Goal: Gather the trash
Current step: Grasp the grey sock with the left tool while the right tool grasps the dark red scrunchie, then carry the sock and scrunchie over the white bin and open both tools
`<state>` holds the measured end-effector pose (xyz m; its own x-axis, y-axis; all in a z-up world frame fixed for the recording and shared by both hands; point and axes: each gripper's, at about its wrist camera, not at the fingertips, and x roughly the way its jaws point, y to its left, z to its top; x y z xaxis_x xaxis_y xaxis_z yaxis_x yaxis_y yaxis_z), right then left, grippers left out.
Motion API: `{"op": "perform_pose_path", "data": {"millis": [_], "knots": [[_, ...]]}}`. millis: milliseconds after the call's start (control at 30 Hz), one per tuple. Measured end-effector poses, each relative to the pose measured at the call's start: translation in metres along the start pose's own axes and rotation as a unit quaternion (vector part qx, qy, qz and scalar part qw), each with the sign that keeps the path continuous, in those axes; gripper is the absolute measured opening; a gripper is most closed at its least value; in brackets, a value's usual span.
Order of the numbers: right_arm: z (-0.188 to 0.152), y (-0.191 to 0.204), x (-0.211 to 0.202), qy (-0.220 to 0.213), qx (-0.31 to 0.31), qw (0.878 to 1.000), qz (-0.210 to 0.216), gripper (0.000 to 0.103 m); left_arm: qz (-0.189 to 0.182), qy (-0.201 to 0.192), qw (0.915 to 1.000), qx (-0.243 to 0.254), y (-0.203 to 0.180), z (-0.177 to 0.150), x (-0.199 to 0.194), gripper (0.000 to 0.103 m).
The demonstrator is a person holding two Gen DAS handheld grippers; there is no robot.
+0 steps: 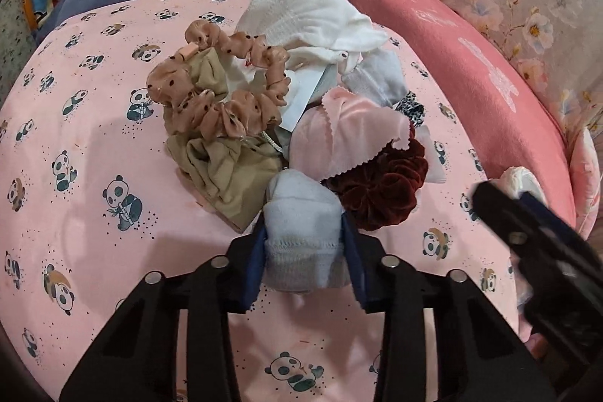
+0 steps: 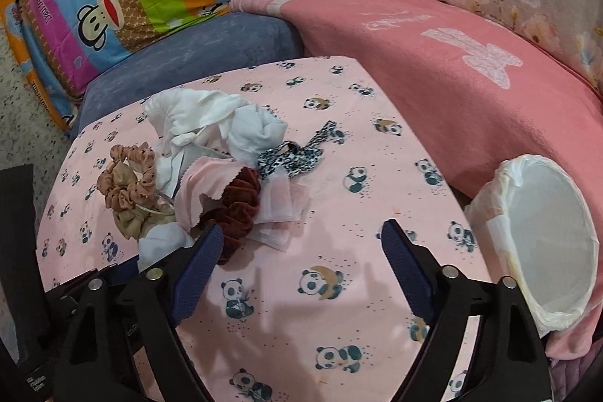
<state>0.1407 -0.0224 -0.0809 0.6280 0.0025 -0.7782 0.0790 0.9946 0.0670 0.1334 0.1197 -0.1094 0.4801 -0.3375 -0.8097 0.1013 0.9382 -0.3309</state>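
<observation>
Two grippers work a heap of cloth scraps on a panda-print sheet (image 2: 339, 123). The left gripper (image 1: 304, 243) pinches a pale blue sock (image 1: 301, 213) at the heap's near edge, apparently the easiest piece to lift free. The right gripper (image 2: 297, 243) stands spread and empty beside a dark red scrunchie (image 2: 237, 213). A lined bin (image 2: 546, 236) waits at the sheet's right edge, with nothing in between.

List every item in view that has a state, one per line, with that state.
Left tongs: shut on the pale blue sock.
Right tongs: open, nothing between them.
Bin: open-topped, white liner fitted, looks empty.
Dark red scrunchie: lying in the pile, ungripped.
White cloth: crumpled on the pile.
</observation>
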Motion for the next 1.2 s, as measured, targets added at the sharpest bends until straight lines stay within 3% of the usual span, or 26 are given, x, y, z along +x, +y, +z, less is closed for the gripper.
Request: {"op": "perform_pose_path", "data": {"millis": [67, 167, 300, 400, 467, 567, 800, 1200], "knots": [[-0.001, 0.005, 0.010, 0.012, 0.000, 1.000, 0.019, 0.065, 0.001, -0.004, 1.0000, -0.001, 0.006, -0.002, -0.006, 0.032], [-0.001, 0.010, 0.024, 0.031, 0.004, 0.998, 0.051, 0.056, 0.002, -0.010, 0.9999, -0.009, 0.017, -0.005, -0.017, 0.032], [0.000, 0.017, 0.036, 0.044, 0.014, 0.995, 0.089, 0.053, 0.005, -0.019, 0.9995, -0.024, 0.033, -0.006, -0.027, 0.032], [0.000, 0.024, 0.048, 0.055, 0.012, 0.994, 0.089, 0.050, 0.013, -0.021, 0.9993, -0.028, 0.031, -0.003, -0.025, 0.032], [-0.002, 0.027, 0.053, 0.067, 0.007, 0.993, 0.096, 0.023, 0.017, -0.022, 0.9992, -0.027, 0.030, -0.003, -0.026, 0.032], [-0.006, 0.024, 0.049, 0.067, 0.013, 0.992, 0.108, 0.019, 0.021, -0.029, 0.9991, -0.021, 0.021, -0.001, -0.030, 0.032], [-0.015, 0.008, -0.008, 0.020, 0.015, 0.994, 0.109, 0.017, 0.013, -0.041, 0.9991, -0.003, -0.004, -0.001, -0.044, 0.032], [-0.017, -0.068, -0.105, -0.067, 0.061, 0.993, 0.075, 0.017, -0.019, -0.075, 0.9937, 0.081, -0.094, -0.007, -0.076, 0.032]]}}
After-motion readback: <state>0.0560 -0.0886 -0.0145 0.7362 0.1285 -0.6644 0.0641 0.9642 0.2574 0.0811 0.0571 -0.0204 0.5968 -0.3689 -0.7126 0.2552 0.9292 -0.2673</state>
